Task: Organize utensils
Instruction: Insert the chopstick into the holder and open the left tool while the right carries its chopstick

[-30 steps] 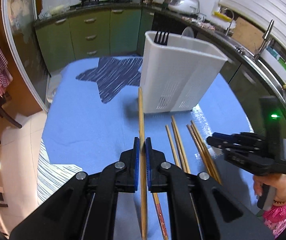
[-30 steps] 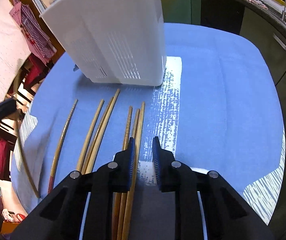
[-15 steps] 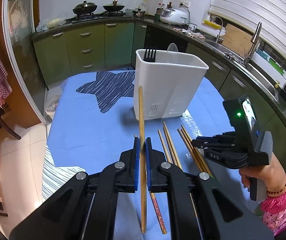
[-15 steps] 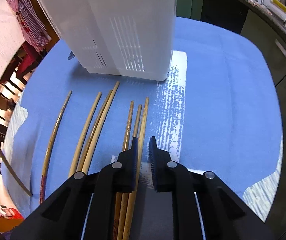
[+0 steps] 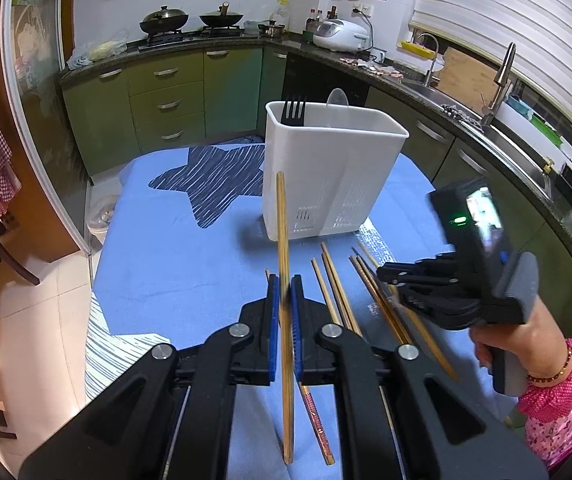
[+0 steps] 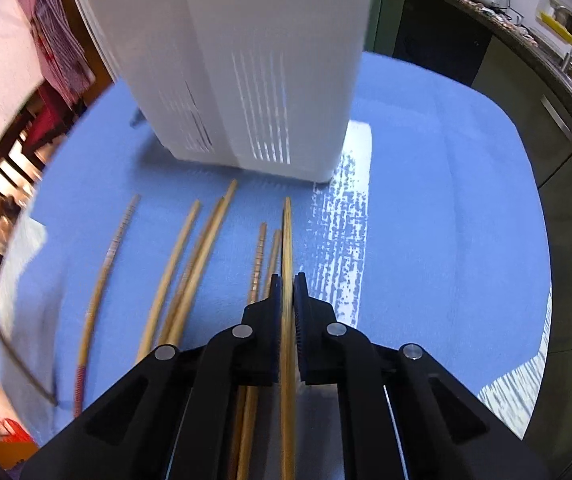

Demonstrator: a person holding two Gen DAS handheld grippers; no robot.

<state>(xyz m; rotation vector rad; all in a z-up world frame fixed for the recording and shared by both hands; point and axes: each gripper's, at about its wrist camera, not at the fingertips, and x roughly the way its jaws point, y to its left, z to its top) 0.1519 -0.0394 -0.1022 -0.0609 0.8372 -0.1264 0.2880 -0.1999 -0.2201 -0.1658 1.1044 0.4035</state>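
Left gripper (image 5: 284,300): you clamp one chopstick (image 5: 281,216), tip toward the white holder (image 5: 326,168)
Right gripper (image 6: 284,294): your jaws, just closing, pinch another chopstick (image 6: 287,240); remaining chopsticks (image 6: 189,260) lie left

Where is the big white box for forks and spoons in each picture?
Left wrist view: the white utensil holder stands upright at the centre, on the blue tablecloth, beyond the loose chopsticks.
Right wrist view: the same holder fills the top centre, very close, its top edge cut off.
Shared landmark: the row of chopsticks lying on the cloth just in front of the holder.
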